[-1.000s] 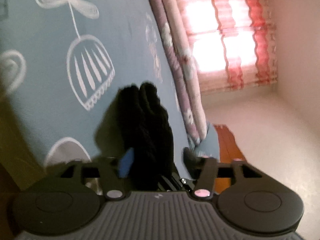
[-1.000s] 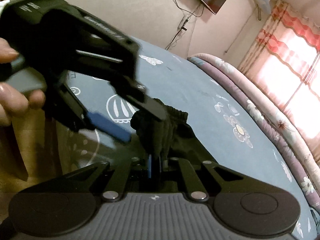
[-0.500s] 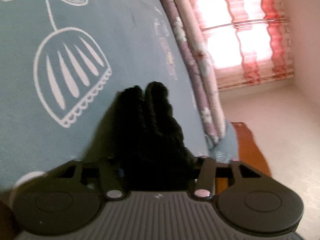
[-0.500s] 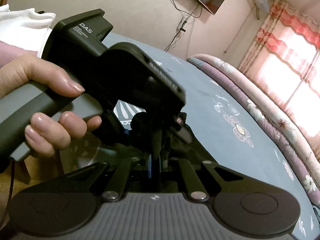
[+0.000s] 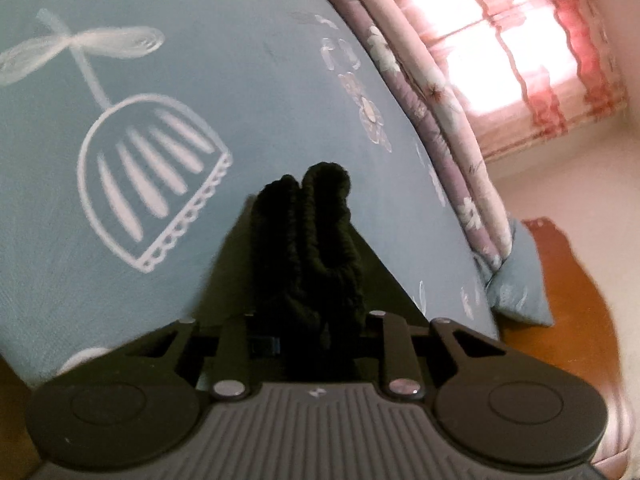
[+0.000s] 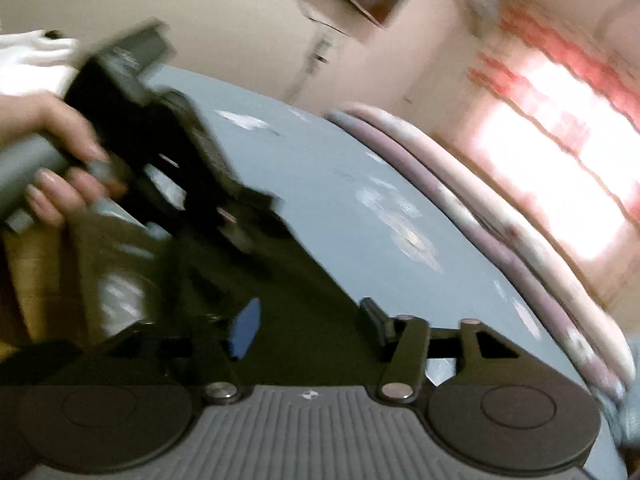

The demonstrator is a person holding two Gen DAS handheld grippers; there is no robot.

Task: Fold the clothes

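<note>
The left claw [image 5: 316, 332] is clamped on a bunched black garment [image 5: 316, 240], its ribbed, gathered band sticking up beyond the fingers in thick rolls. The cloth hangs just above the blue patterned bed sheet [image 5: 200, 60], near the bed's near edge, with dark fabric spreading down and away under the claw. On the far side of the bed a rolled floral quilt [image 5: 436, 120] runs along the edge by the curtained window [image 5: 500, 40].

The right claw [image 6: 308, 324] stands with its fingers spread wide and nothing between them; dark cloth lies below it, though the picture is smeared with motion and I cannot tell whether it touches. In that same view a hand [image 6: 56, 176] grips the handle of the left tool, over toward the near left corner of the bed.

My guess is that this is a carrying or re-gripping step: one end of the garment is held, the other is free. Next the free claw would need to find a fresh edge or corner of the cloth so it can be drawn flat on the sheet.
</note>
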